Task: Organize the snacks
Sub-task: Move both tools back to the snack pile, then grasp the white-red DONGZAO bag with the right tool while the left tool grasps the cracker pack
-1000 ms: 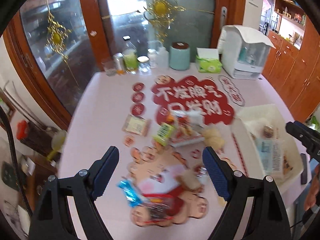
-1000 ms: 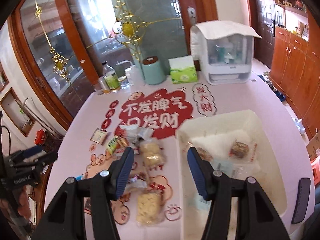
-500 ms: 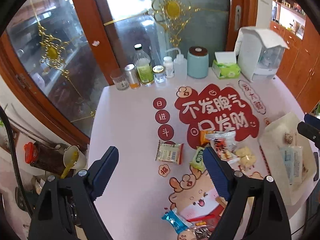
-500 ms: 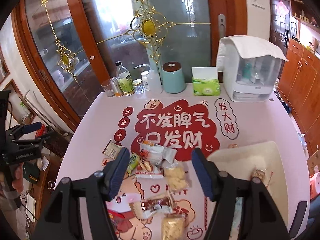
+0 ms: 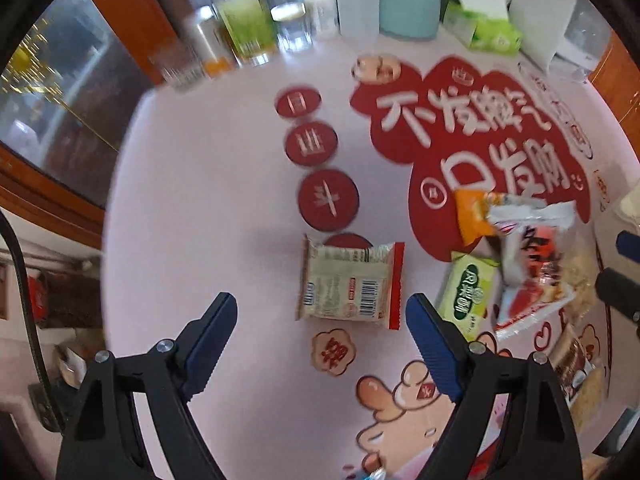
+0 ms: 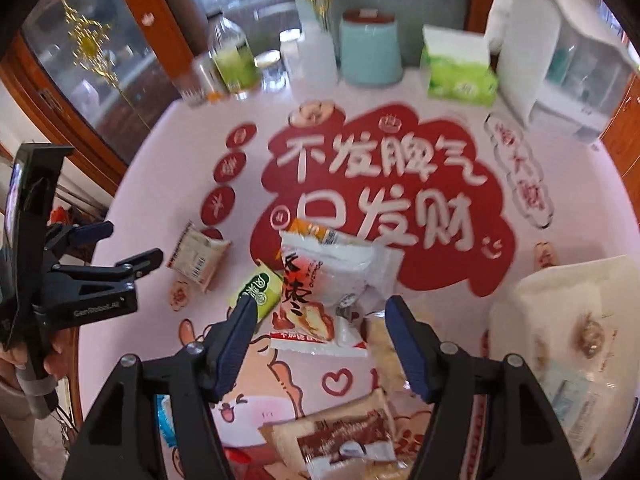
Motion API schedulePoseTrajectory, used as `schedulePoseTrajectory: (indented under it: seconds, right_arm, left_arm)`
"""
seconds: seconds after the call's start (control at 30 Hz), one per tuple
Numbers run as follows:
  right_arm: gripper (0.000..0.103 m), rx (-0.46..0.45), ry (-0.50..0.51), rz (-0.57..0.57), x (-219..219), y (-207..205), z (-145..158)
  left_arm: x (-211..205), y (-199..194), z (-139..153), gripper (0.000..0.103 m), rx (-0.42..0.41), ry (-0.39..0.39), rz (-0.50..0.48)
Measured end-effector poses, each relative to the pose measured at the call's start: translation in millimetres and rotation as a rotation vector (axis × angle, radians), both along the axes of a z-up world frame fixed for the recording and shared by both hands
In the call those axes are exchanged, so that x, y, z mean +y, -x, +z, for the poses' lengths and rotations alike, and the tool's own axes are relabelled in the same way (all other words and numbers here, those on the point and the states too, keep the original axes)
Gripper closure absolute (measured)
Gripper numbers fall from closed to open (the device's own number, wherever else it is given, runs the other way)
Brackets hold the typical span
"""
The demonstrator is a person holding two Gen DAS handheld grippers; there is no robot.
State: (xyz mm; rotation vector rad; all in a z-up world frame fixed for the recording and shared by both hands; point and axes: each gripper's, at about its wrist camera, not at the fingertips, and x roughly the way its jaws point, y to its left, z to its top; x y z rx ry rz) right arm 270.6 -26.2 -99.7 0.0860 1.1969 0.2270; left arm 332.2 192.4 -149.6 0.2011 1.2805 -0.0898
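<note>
I am holding my left gripper [image 5: 322, 312] wide over one beige packet [image 5: 349, 282], left of the red sign [image 6: 380, 200]. One green packet [image 6: 260, 290] and one white bag [image 6: 332, 276] are lying below it, between my right gripper's [image 6: 318, 326] spread jaws. Both grippers are lower than earlier.

**Snacks around the big bread packet**

On the bench [image 6: 560, 208], the big bread packet [image 6: 332, 280] lies mid-pile. Left of it, touching, sits a small sachet [image 6: 256, 290]; further left, apart, a flat barcode packet [image 6: 198, 258]. Behind it, along the bench's far edge, stand a canister [image 6: 370, 50] and a tissue box [image 6: 458, 68]. Right of it sits a tray [image 6: 532, 292] with snacks inside. Before it lies another wrapped bread [image 6: 344, 436].
</note>
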Motion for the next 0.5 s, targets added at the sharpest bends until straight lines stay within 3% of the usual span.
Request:
schedulePoseTrajectory:
  seconds: [0.23,0.5]
  right_arm:
    - [0.036,0.083,0.037,-0.004,18.2,-23.2,-48.1]
    - [0.036,0.161,0.049,-0.003,27.7,-28.9,-86.9]
  left_arm:
    - [0.4,-14.3,-54.5,0.017,0.078,0.018,0.0]
    - [9.5,-22.9,-63.6,0.017,0.09,0.065,0.024]
